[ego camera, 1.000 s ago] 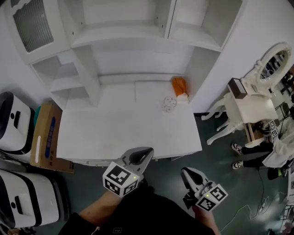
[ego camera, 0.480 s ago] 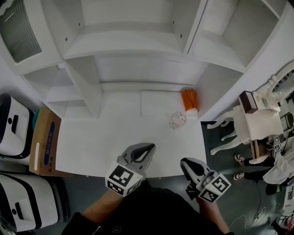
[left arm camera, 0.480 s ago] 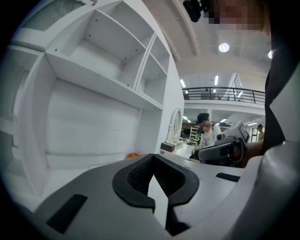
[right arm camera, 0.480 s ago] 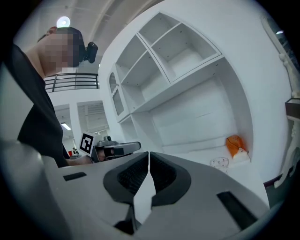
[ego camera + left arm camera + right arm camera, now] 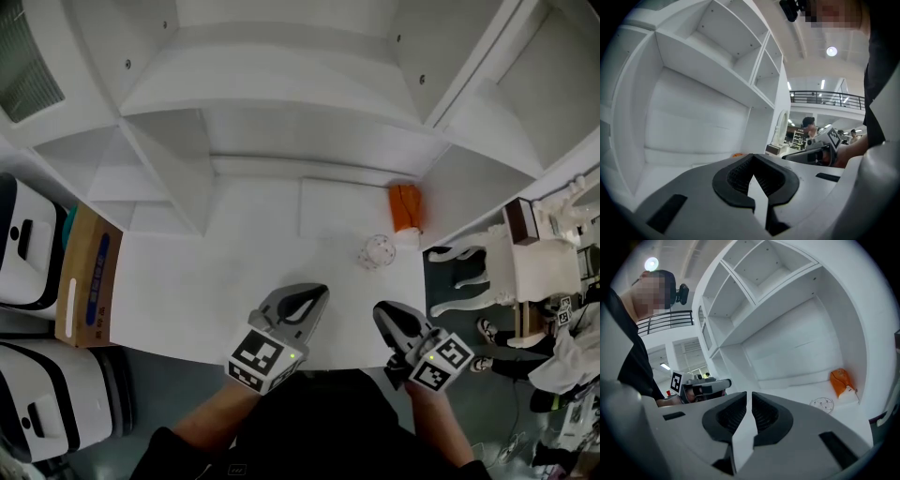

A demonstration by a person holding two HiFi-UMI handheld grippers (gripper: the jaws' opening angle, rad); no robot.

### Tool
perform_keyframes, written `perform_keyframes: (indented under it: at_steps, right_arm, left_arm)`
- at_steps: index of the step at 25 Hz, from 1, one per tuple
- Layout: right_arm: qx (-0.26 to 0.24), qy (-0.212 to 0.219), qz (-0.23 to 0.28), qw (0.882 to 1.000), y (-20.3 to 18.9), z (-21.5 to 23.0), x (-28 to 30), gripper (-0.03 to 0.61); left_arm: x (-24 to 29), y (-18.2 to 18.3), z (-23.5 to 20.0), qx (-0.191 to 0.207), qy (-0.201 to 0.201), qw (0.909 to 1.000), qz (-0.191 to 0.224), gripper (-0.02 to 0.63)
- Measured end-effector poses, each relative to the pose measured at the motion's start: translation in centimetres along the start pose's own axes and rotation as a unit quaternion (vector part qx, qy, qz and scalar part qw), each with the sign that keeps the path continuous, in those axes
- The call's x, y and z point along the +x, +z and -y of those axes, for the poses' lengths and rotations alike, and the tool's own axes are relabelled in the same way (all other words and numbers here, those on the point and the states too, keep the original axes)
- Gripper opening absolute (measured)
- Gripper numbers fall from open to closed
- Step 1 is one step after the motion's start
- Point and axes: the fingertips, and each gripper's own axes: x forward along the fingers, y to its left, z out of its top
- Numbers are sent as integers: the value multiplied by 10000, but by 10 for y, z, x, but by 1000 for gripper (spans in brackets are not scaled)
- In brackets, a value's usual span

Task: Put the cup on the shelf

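Note:
A clear cup with small dots (image 5: 377, 251) lies on the white tabletop (image 5: 216, 272) at the right, just in front of an orange object (image 5: 406, 208) by the right wall. In the right gripper view the cup (image 5: 821, 404) sits right of the jaws, with the orange object (image 5: 840, 380) beyond it. My left gripper (image 5: 305, 298) hovers over the table's front edge, shut and empty. My right gripper (image 5: 386, 314) is beside it, short of the cup, also shut with nothing held. White shelves (image 5: 281, 84) rise behind the table.
A cardboard box (image 5: 82, 286) and two white machines (image 5: 28, 244) stand left of the table. White ornate furniture (image 5: 534, 262) stands on the floor at the right. An upright divider (image 5: 164, 178) splits off small side shelves at the left.
Both grippers have moved forward from off the table's front edge to over it. The view has drawn nearer the shelves. The cup has not moved on the table.

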Motion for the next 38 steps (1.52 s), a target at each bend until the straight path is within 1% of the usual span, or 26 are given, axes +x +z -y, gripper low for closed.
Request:
perform_keyframes:
  at_steps: [5,7,11,13,14,16,17,19,23,29,34,38]
  right_arm:
    - [145,76,-238,9996,-11,27,17,20]
    - [193,61,-237,9995,-12,41,20,20]
    - [206,-24,-156,9997,-13,73,23,20]
    - [190,-109,-168,9996,-16,90,21,21]
    - [200,-169,-184,9995,-19,99,20,29]
    - [278,-289,-228,9989,-25,118,20,106]
    - [330,-336,-252,9986,-29,126,20,127]
    - [404,-379,-306,9980,-37,139,20,142]
    - [400,-315,-470,9976,-54,156,19,152]
    - [381,-209,-735,9963,-80,175,20,171]
    - [407,-114,-982,9943,-103,189,25,175]
    - [482,-98,-1142,9922,-117,199,30,175]
  left_arm:
    - [19,2,-5,-247,-63,9996,119,3]
    - [29,-5,-8,-305,-29,9995,20,3]
    - [52,-23,-15,-298,-15,9992,-281,3]
    - [62,-30,-15,-321,-32,9988,-359,3]
    - [67,-33,-15,-333,-39,9987,-381,3]
    - [76,-39,-17,-345,-21,9985,-431,3]
    - [81,-42,-19,-354,-5,9984,-450,3]
    - [90,-47,-21,-376,7,9981,-478,3]
    - [104,-62,-22,-302,11,9981,-541,3]
    - [119,-93,-28,-466,271,9962,-681,3]
    - [134,-114,-26,-507,248,9955,-766,3]
    - [144,-121,-22,-423,207,9961,-752,3]
